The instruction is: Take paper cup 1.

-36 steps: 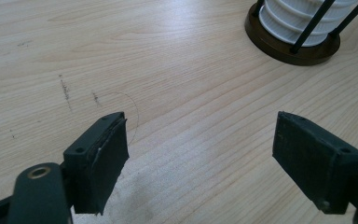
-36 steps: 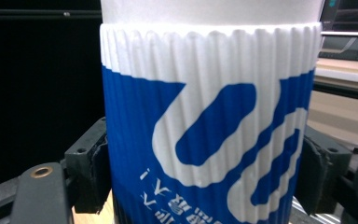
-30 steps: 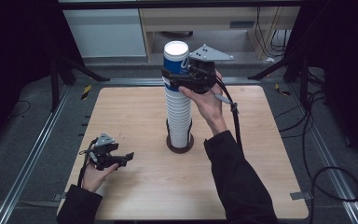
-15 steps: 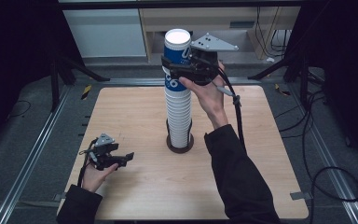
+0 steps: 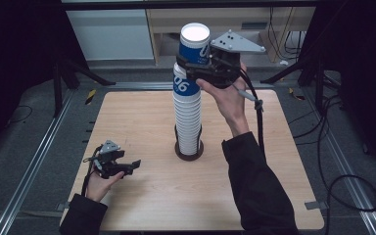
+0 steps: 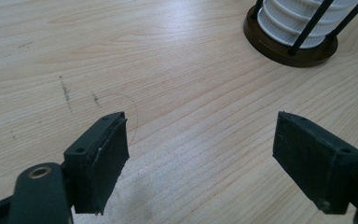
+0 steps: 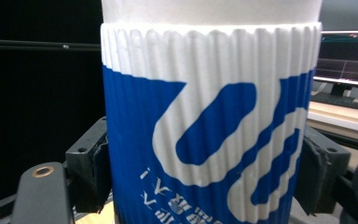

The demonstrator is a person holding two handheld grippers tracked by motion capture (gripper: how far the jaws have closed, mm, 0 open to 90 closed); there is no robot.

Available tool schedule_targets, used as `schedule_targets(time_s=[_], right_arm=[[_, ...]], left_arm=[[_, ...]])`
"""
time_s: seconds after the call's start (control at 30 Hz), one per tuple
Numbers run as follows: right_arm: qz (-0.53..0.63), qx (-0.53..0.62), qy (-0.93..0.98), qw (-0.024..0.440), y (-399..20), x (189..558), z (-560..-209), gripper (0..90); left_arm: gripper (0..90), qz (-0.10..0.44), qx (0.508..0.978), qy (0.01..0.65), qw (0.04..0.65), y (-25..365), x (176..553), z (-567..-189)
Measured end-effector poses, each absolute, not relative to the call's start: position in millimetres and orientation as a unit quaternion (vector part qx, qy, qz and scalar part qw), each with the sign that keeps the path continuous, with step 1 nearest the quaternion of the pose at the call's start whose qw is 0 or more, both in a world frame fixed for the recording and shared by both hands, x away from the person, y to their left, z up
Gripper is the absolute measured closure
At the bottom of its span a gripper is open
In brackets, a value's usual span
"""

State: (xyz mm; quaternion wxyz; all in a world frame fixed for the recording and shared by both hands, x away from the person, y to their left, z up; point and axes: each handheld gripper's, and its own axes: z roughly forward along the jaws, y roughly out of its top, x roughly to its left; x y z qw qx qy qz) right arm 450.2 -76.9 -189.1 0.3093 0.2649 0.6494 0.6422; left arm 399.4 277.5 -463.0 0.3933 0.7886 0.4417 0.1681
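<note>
Top cup [image 5: 194, 43], blue and white with ribbed sides, sits above the tall stack of cups [image 5: 187, 117], partly lifted from the next cup beneath it. In the right gripper view the cup [image 7: 209, 140] stands upright between the two jaws, both pads pressed to its sides. The right gripper [image 5: 200, 68] is clamped on this cup, held by a hand high over the table's far half. The stack stands in a dark round holder [image 5: 189, 151] near the middle of the wooden table [image 5: 284, 171]. The left gripper [image 5: 129, 166] rests low near the table's front left, well apart from the stack, jaws wide and holding nothing.
</note>
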Motion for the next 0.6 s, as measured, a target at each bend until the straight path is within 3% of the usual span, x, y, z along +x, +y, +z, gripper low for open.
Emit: schedule_targets(time_s=[0.6], right_arm=[[0.622, 0.291, 0.652, 0.321, -137, 427, -214, 21.6]], left_arm=[[18.0, 0.167, 0.791, 0.434, 0.399, 274, 396, -458]])
